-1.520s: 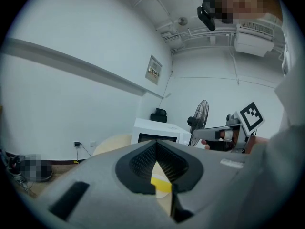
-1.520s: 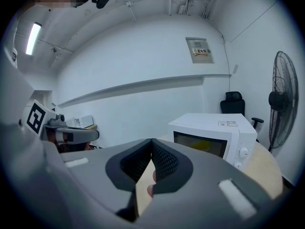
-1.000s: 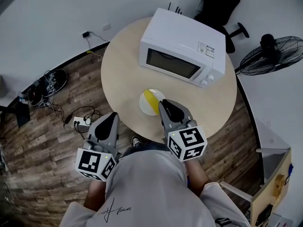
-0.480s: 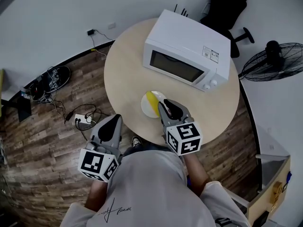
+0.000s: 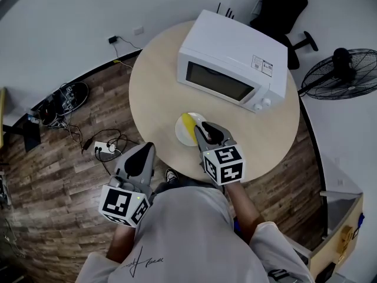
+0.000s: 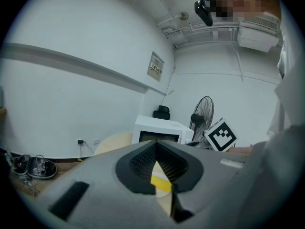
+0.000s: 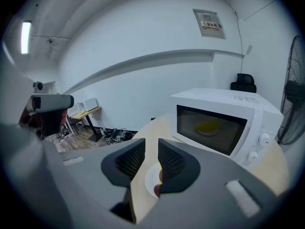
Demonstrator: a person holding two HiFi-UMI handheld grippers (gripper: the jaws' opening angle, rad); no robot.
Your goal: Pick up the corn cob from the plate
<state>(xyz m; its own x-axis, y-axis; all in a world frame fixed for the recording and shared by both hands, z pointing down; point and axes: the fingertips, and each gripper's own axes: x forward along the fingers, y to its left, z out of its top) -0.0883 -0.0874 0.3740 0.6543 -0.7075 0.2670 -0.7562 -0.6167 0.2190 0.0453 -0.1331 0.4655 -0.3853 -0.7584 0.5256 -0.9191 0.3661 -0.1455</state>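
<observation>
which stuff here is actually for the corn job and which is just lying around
For the job: corn cob, plate, right gripper, jaws just been opening, nothing between them.
Lying about: microwave, fan, chair, power strip, cables.

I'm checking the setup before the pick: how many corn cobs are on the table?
1: the corn cob lies on the white plate before the microwave, just ahead of the right gripper. Anything inside the microwave is hidden.

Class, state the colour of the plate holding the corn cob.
White plate, under the yellow corn cob; best seen in the head view.
</observation>
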